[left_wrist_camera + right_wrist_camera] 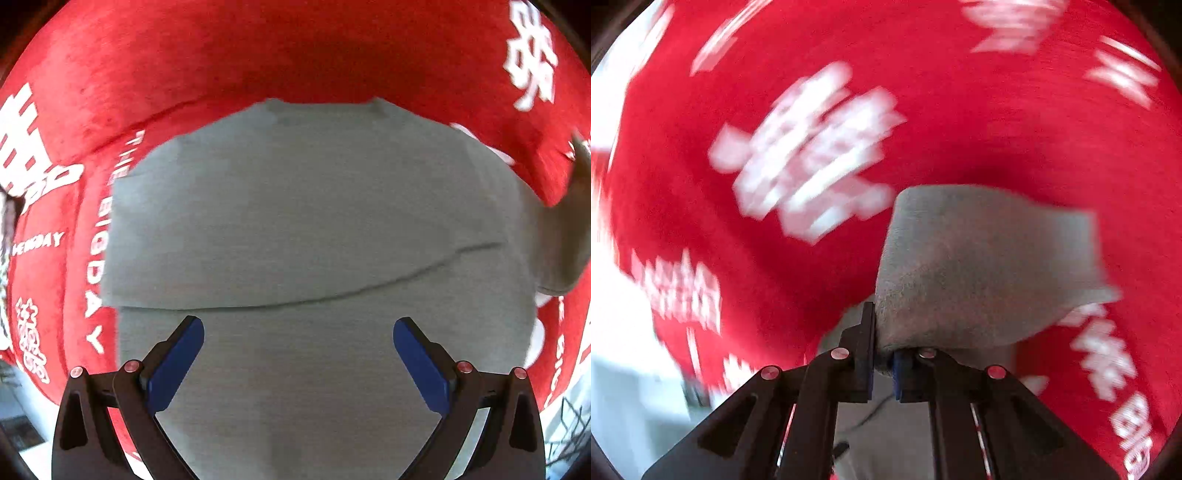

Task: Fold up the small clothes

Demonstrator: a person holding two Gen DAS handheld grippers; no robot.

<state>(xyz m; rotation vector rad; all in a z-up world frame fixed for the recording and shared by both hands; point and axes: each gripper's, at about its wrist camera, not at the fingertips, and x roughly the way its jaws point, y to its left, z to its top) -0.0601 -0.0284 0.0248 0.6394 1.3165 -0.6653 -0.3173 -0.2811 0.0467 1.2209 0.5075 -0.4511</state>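
A red cloth (332,48) with white lettering covers the surface. On it lies a grey shirt (314,221), collar away from the left camera, one side already folded across its body. The left gripper (298,354) hovers above it, fingers spread wide, holding nothing. The right gripper (883,354) pinches a raised grey flap of shirt.

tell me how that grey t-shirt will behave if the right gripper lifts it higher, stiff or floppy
Probably floppy: the grey t-shirt already drapes loosely from the shut right gripper. It looks thin and light, so it should lift easily. The part lying creased on the red cloth may drag along and unfold.
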